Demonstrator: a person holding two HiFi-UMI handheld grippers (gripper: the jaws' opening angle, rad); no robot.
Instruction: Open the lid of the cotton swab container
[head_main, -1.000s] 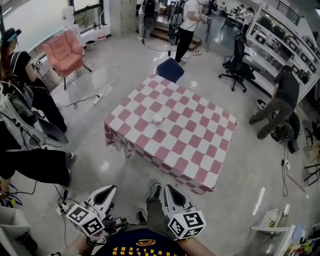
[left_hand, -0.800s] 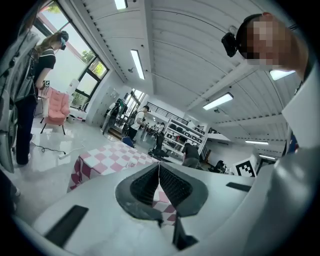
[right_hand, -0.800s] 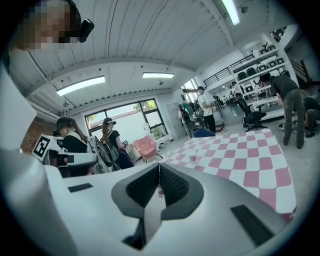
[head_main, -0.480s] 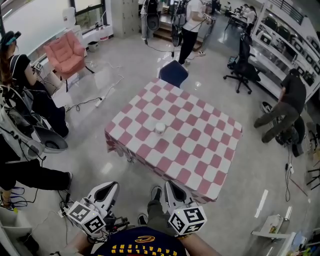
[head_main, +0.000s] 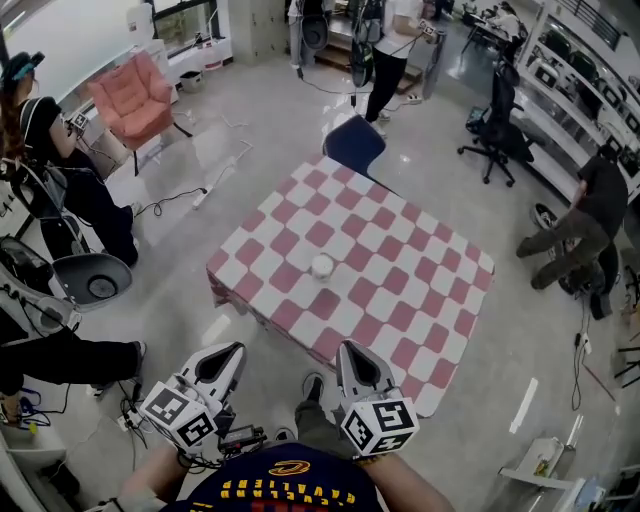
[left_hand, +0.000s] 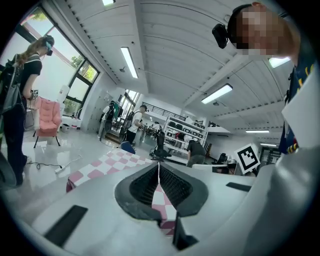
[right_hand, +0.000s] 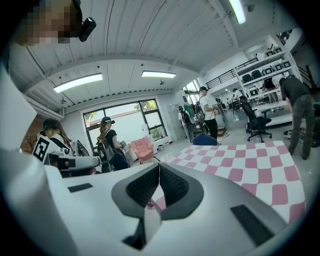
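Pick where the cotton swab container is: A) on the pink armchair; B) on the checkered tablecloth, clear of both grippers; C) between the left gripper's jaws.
B: the container stands on the tablecloth, with the left gripper and right gripper short of it, both shut and empty.

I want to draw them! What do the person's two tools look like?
The left tool and right tool are white, with pointed jaws, black ribbed pads and a cube of black square markers each. Black cables trail by the left one. The shirt is dark with yellow print.
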